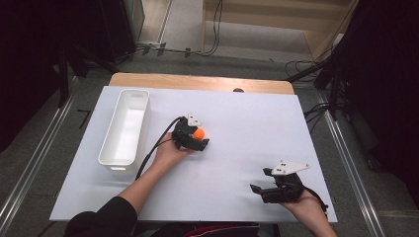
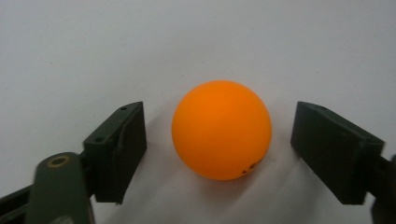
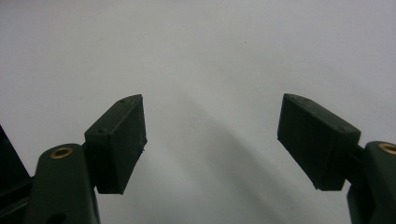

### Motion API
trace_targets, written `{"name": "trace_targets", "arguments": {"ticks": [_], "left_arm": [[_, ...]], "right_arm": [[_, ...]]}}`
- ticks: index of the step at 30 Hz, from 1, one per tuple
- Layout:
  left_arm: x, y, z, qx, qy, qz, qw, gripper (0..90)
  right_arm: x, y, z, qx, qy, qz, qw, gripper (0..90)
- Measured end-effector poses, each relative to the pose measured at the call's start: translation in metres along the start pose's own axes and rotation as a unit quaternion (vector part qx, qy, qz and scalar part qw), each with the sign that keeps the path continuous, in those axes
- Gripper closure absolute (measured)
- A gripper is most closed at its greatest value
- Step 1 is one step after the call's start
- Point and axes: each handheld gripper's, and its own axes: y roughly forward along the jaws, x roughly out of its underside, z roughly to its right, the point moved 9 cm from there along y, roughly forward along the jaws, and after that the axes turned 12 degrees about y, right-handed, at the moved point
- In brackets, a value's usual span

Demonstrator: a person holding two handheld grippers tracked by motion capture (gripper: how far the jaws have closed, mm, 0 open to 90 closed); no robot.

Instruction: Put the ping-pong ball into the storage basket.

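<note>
The left gripper (image 2: 219, 154) is nearest the lens in the left gripper view: its two black jaws stand spread wide, one on each side of an orange ball (image 2: 221, 129), with a clear gap on both sides, so nothing is gripped yet. The ball rests on the white table (image 2: 196, 42), centred between the jaws. A small dark mark sits low on its right side.

It looks like a table-tennis ball: judged by that, very light, hollow, smooth and hard-shelled, apt to roll or squirt out if pinched off-centre, and liable to dent under a hard squeeze. The sensible hold is across its widest part, jaws level with the middle, closed gently.

In the high view the left gripper (image 1: 200, 141) sits near the middle of the table, the ball (image 1: 198, 132) at its tip. A white oblong bin (image 1: 111, 157) stands to the left of it, well apart and apparently empty.

The right gripper (image 3: 212, 140) is likewise spread, with bare table between its jaws; in the high view the right gripper (image 1: 261, 180) lies near the table's front right corner, well away from the ball.
</note>
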Motion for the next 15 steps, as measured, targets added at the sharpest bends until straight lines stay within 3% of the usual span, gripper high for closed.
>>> {"name": "trace_targets", "arguments": {"ticks": [7,11,15], "left_arm": [[-0.0002,-0.0031,-0.0016,-0.008,-0.008,0.002,0.9999,38.9],[-0.0013,-0.0042,0.0021,0.0,0.002,0.003,1.0,47.9],[-0.0013,-0.0042,0.0018,0.001,0.0,0.003,1.0,49.2]], "right_arm": [[-0.0002,0.0005,-0.001,-0.001,0.003,0.0,1.0,22.1],[0.0,0.0006,-0.0009,-0.001,0.002,-0.002,1.0,22.1],[-0.0002,0.0008,-0.0013,0.0,-0.001,-0.001,1.0,22.1]]}}
